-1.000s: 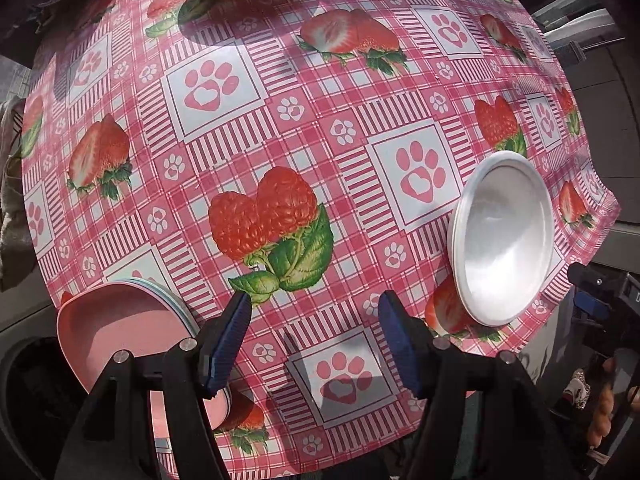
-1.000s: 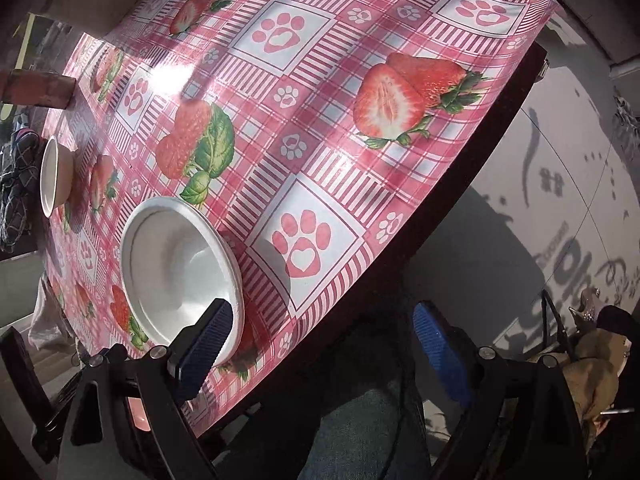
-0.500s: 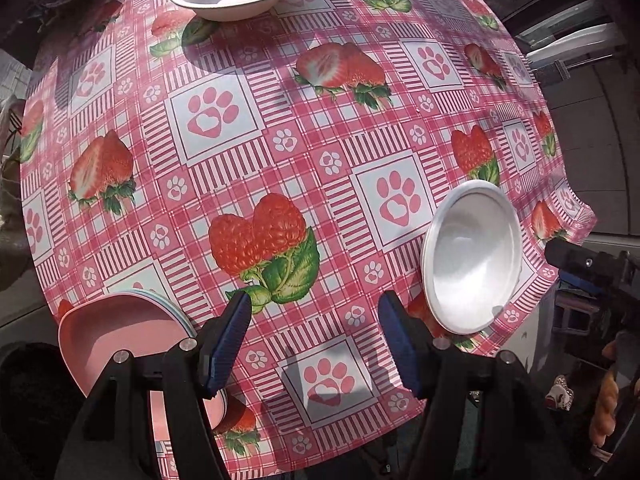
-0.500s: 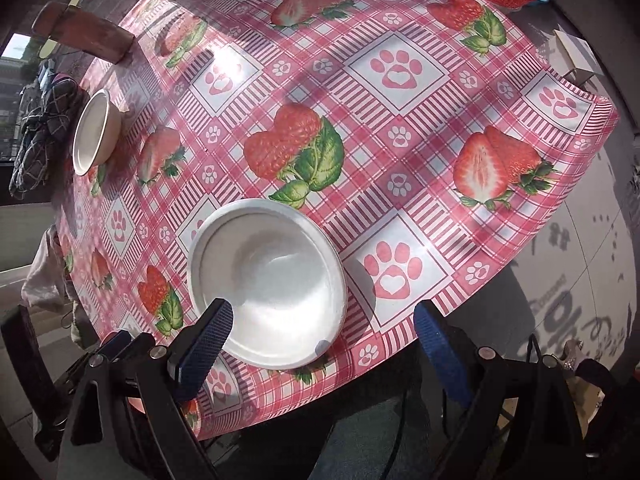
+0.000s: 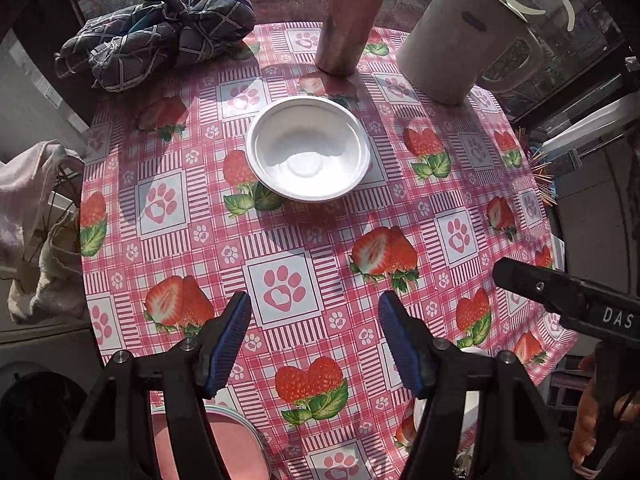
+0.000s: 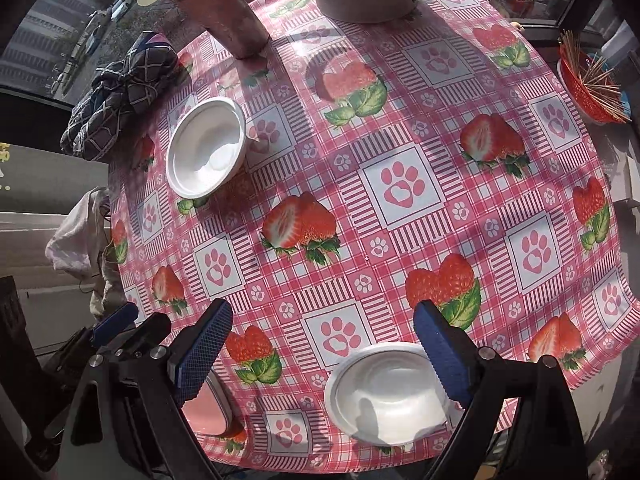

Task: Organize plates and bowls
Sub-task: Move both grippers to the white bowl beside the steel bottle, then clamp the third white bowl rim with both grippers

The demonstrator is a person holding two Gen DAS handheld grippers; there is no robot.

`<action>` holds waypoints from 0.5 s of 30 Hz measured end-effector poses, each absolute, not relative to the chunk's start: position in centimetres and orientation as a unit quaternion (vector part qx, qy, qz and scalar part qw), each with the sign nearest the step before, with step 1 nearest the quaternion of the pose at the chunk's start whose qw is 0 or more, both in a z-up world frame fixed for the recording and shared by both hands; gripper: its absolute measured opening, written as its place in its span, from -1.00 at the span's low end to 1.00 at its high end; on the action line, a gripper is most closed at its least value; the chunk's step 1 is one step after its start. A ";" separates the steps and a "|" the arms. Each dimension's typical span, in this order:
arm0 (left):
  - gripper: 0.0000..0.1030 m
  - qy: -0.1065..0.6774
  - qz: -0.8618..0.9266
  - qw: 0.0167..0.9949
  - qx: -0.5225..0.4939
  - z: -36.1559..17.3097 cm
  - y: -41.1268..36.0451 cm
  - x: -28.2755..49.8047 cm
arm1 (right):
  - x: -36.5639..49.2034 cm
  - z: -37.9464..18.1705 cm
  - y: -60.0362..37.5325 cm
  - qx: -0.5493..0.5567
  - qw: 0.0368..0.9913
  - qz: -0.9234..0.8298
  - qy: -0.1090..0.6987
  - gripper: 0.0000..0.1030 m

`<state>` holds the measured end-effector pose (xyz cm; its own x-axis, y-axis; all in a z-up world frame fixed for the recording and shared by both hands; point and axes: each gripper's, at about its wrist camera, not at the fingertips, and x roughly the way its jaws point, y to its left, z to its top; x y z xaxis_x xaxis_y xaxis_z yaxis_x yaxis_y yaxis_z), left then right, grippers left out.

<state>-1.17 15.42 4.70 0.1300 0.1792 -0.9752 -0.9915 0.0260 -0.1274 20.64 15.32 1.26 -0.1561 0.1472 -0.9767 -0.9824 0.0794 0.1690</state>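
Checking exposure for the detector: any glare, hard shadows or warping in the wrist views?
Left wrist: sun blows out the far white bowl; tall cup casts a hard shadow. Right wrist: a dark shadow falls inside the near white bowl; fisheye bends the tablecloth edges.

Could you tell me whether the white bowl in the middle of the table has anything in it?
Empty. The white bowl stands upright on the tablecloth, and its bare white bottom shows in both views, with only light and shadow inside.

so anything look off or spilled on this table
No spills or damage. The near white bowl sits close to the table's front edge, far from the other white bowl, and a pink plate stack waits at the near left. Both tongs are open.
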 end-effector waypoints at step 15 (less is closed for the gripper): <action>0.38 0.429 0.570 0.516 -0.474 -4.0 26.7 -4.6 | 13.9 -5.4 28.0 -0.415 0.528 0.569 0.475 0.80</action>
